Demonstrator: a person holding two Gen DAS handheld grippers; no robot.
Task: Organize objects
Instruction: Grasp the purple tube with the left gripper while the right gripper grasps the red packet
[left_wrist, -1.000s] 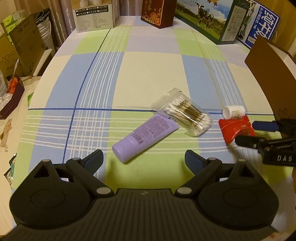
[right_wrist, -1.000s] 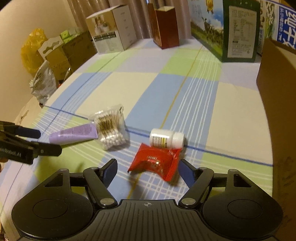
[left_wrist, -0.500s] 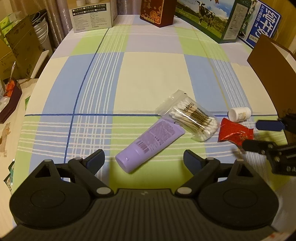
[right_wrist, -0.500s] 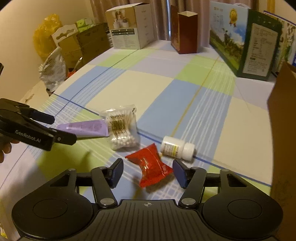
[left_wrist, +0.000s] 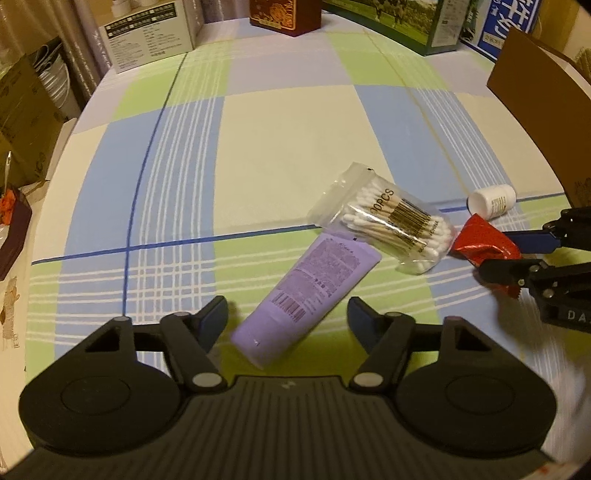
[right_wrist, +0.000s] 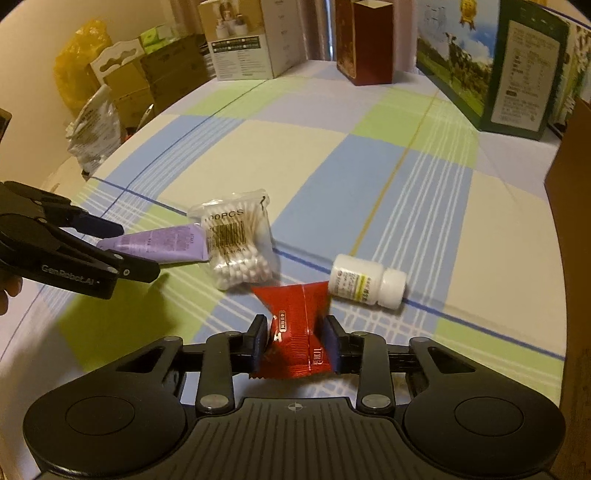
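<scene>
A purple tube (left_wrist: 310, 291) lies on the checked tablecloth, its lower end between the fingers of my left gripper (left_wrist: 288, 317). Those jaws are closing and the pads stand apart from the tube. A bag of cotton swabs (left_wrist: 388, 218) rests against the tube's far end. In the right wrist view my right gripper (right_wrist: 297, 338) is closing, its pads pinching a red packet (right_wrist: 299, 332) at the waist. A white pill bottle (right_wrist: 362, 280) lies on its side just beyond the packet. The left gripper (right_wrist: 136, 253) shows at the left, straddling the tube (right_wrist: 162, 245).
A tall brown cardboard box (left_wrist: 535, 92) stands at the table's right edge. A white box (left_wrist: 147, 33), a dark red box (left_wrist: 284, 14) and a green carton (right_wrist: 517, 74) line the back. Bags and cartons crowd the floor left of the table.
My left gripper has sunk toward the purple tube and its jaws have narrowed around it. My right gripper's jaws have come in onto the red packet, which has turned end-on between them.
</scene>
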